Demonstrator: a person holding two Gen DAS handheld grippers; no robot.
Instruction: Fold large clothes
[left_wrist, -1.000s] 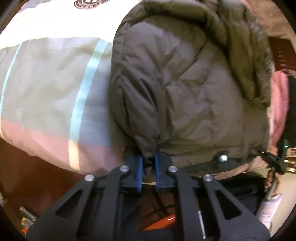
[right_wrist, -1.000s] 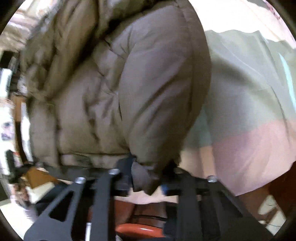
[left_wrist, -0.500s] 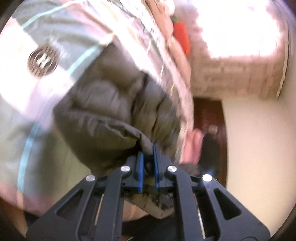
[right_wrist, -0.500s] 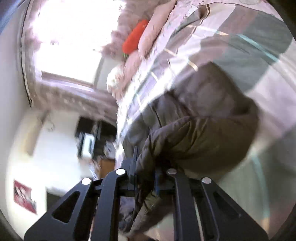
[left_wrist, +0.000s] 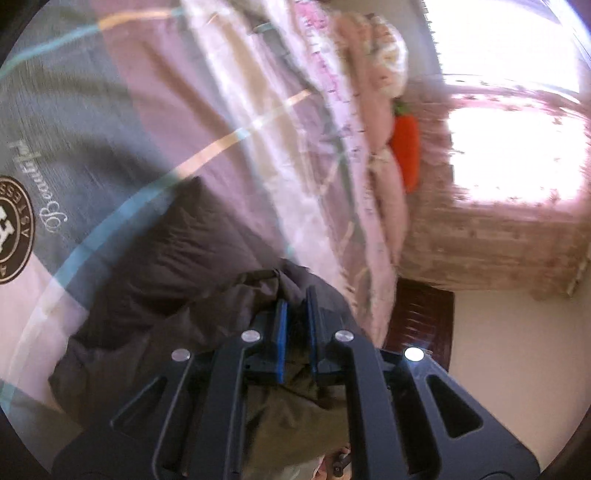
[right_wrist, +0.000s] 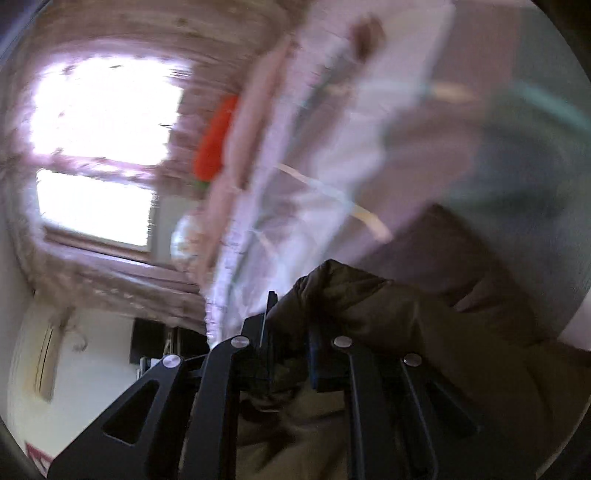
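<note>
We see a bed covered by a bedspread in grey, mauve and pink blocks with teal and yellow stripes and a round emblem. A dark olive puffer jacket lies on it. Along the far edge rest pink pillows and an orange carrot-shaped cushion.

The jacket is matt, puffy quilted cloth, olive-brown. Bedspread looks like smooth cotton with printed stripes. Both grippers, left gripper and right gripper, are matt black plastic with shiny metal screws, and the carrot pillow looks plush.
</note>
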